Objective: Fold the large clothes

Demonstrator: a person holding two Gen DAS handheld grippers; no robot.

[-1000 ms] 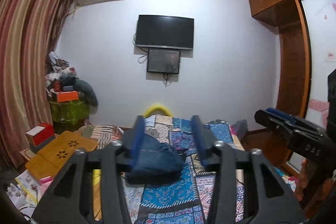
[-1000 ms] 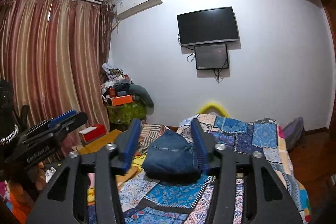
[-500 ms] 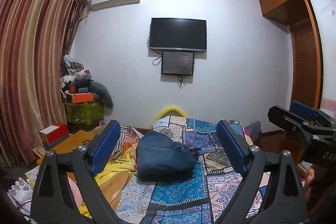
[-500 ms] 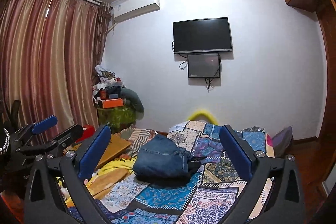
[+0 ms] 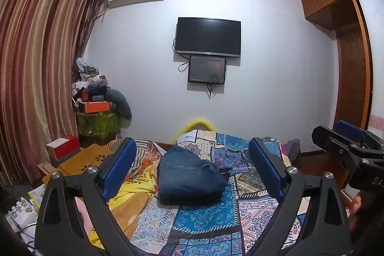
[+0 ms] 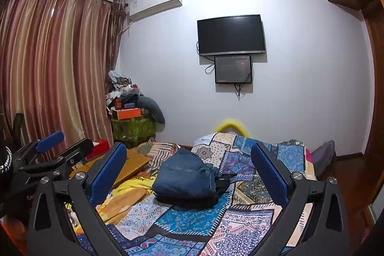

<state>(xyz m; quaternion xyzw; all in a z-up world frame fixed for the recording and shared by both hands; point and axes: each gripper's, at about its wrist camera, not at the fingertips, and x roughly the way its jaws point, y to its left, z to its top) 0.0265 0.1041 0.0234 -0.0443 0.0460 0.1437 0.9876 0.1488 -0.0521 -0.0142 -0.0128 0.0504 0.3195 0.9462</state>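
Denim bundle, my folded jeans [image 5: 189,174], lies mid-bed on patchwork quilt [image 5: 208,217], apart from both tools. My left tool [image 5: 192,172] held level above bed's near end, blue pads spread wide, gripping nothing. My right tool [image 6: 189,174] alongside, same height, pads spread wide too, empty. Dark item [image 6: 222,182] tucked against jeans' right side, too small to identify. Bed's near end cut off by frame. Yellow object [image 5: 196,124] behind bed half hidden.

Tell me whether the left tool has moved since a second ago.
Yes. The left tool has opened wide and pulled back from the jeans; its view has also swung left, since the TV now sits further right in that view.
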